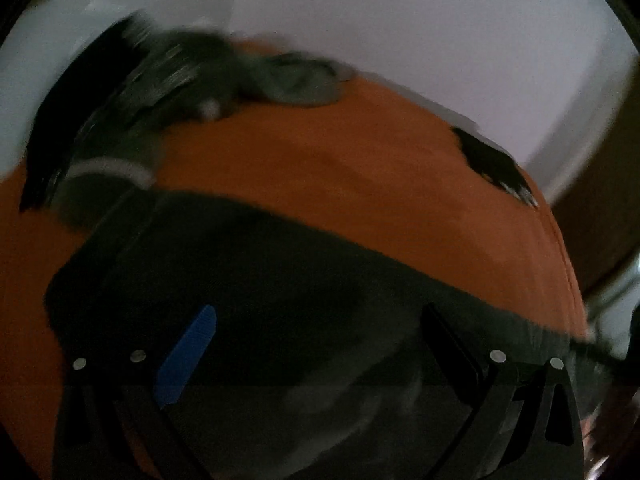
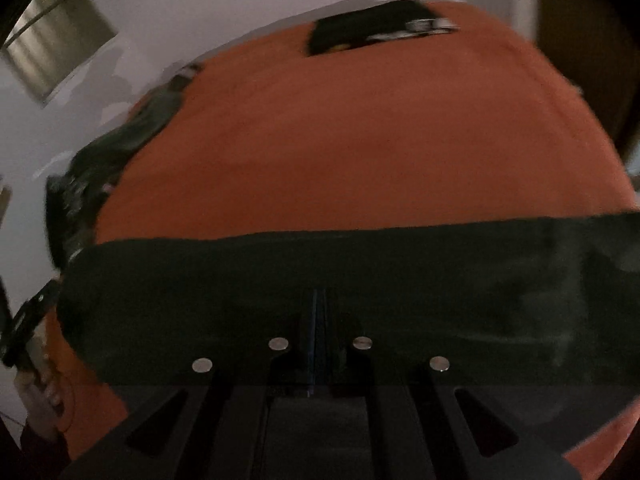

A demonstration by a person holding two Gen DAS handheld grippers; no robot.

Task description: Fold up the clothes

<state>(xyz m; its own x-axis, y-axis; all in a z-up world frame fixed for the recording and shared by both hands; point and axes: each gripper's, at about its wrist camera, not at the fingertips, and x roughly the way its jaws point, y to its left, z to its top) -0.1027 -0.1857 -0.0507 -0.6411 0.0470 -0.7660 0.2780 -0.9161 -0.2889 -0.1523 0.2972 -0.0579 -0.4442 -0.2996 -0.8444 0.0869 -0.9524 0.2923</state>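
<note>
Left wrist view gives me my left hand-held gripper spread wide, its blue-padded finger and its black finger well apart, with nothing pinched between them. Under and between those fingers lies the dark garment, a broad dark band stretched across the orange cover. Whether the fingers actually touch the cloth I cannot tell; the picture is blurred.

On the far left of the orange cover I see a heap of grey and dark clothes, and near the far right edge a small black item with pale marks.

From the right wrist view, my right hand-held gripper has its fingers pressed together, leaving only a thin seam. They sit against the dark garment, which spreads left and right across the near side of the orange cover. The near hem is hidden behind the fingers, so I cannot tell whether cloth is caught in that seam.
</note>
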